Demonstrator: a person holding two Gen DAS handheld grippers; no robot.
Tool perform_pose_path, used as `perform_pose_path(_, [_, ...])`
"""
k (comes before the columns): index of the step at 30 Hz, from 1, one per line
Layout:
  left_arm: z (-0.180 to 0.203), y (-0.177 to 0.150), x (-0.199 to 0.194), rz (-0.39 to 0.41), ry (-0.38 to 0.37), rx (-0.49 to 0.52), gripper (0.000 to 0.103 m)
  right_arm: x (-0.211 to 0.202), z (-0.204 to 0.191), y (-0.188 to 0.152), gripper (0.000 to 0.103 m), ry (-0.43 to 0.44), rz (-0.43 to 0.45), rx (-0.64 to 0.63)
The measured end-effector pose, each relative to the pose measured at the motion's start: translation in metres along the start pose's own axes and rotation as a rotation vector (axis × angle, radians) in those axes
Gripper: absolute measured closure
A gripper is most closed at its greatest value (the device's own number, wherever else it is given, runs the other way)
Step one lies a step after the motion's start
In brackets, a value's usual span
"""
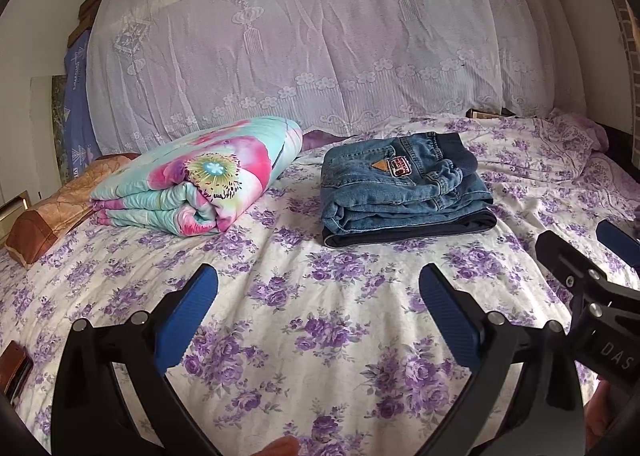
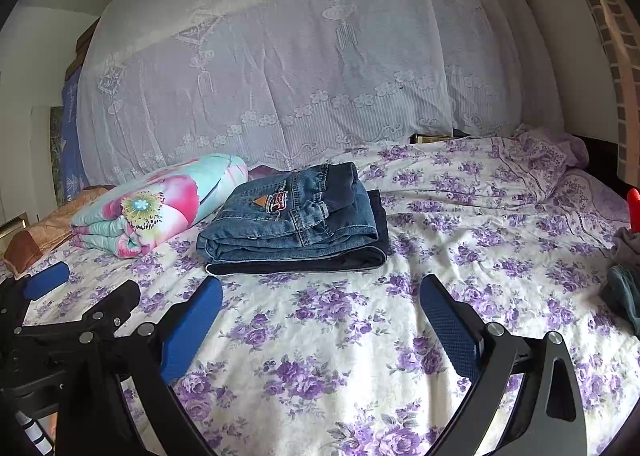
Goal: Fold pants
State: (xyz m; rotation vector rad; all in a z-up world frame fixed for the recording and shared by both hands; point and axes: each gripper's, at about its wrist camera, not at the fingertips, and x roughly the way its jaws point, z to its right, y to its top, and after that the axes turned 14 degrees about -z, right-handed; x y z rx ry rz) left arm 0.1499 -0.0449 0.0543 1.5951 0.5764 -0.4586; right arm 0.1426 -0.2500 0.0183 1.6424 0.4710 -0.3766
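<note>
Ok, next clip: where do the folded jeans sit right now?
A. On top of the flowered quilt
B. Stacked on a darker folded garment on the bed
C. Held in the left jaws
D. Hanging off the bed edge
B: the folded jeans lie on a darker folded garment on the bedsheet, beside the flowered quilt. Both the left gripper and the right gripper are open and empty.

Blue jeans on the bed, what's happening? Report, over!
Both hand-held grippers, left and right, open, empty. Blue denim jeans folded, atop dark folded garment. Nothing in the way.
</note>
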Motion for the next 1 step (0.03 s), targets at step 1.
perform_pose_path(1, [0.0002,0.0002,0.0002,-0.001,-0.002,-0.001,0.005,-0.0001,0.0,0.0,0.004,0.0,0.0,0.001])
